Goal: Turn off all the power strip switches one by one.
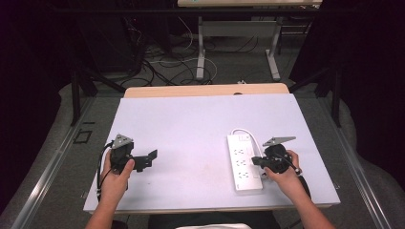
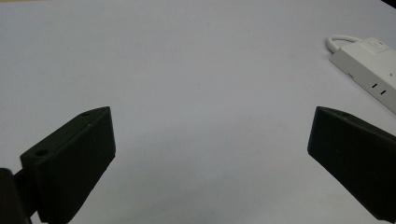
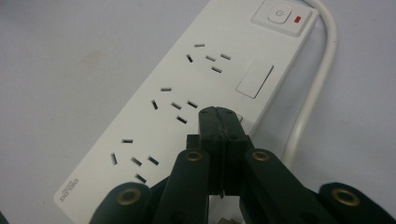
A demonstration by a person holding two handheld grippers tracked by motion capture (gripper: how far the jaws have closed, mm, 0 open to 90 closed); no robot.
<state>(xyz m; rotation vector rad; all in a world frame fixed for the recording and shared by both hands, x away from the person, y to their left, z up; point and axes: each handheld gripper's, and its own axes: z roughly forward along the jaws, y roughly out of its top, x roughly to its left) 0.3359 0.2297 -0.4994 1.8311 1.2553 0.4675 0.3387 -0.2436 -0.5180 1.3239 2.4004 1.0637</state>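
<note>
A white power strip point(image 1: 244, 162) with several socket groups lies on the right half of the table, its switch end and white cable point(image 1: 241, 130) pointing away from me. My right gripper point(image 1: 255, 161) is shut, its joined tips over the strip's right edge. In the right gripper view the shut right gripper point(image 3: 222, 112) sits just above the power strip point(image 3: 187, 107), close to a small white switch; whether it touches is unclear. My left gripper point(image 1: 152, 155) rests open on the bare table at the left. Its own view has the left gripper point(image 2: 210, 140) spread wide, the power strip point(image 2: 369, 65) far off.
The white table top point(image 1: 191, 129) has free room in the middle and at the back. Beyond the far edge stand desk legs point(image 1: 201, 52) and tangled cables point(image 1: 157, 67) on the floor. Dark frame bars flank both sides.
</note>
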